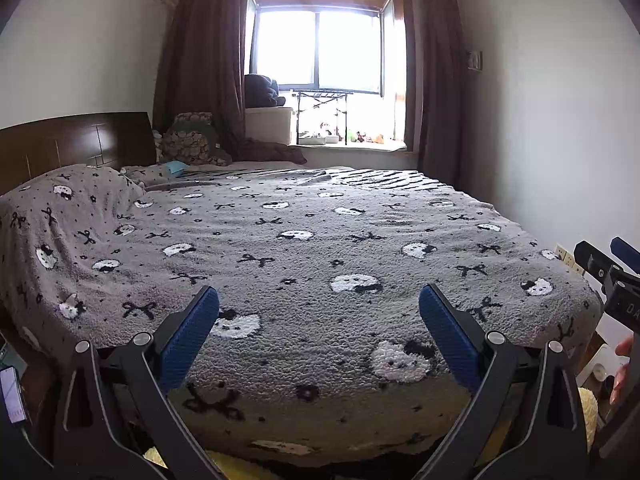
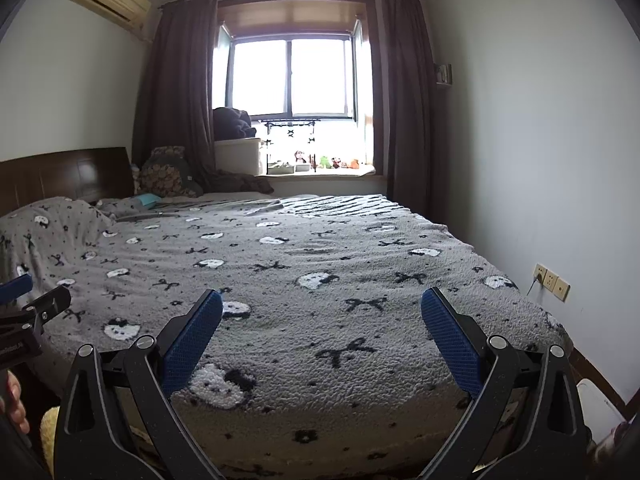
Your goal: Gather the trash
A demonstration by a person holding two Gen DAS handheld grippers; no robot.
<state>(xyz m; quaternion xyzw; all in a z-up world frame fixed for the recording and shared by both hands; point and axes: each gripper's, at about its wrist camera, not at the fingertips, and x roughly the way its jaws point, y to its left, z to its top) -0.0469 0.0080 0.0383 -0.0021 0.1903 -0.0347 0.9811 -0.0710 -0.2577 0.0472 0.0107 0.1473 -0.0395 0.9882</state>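
My left gripper [image 1: 319, 300] hangs open above the foot of a bed [image 1: 304, 216] covered by a grey blanket with white cat faces and black bows. My right gripper [image 2: 323, 300] is open too, over the same end of the bed [image 2: 320, 248], slightly further right. Neither holds anything between its blue pads. The right gripper [image 1: 604, 268] shows at the edge of the left wrist view, and the left gripper [image 2: 32, 304] at the left edge of the right wrist view. A small light-blue item [image 1: 176, 167] [image 2: 148, 199] lies near the pillows; I cannot tell what it is.
A dark wooden headboard [image 1: 72, 140] stands at the left and patterned cushions [image 1: 188, 140] at the far corner. A window [image 1: 316, 52] with brown curtains lies beyond. Wall sockets [image 2: 552, 282] sit on the right wall. A lit phone [image 1: 12, 394] is low at the left.
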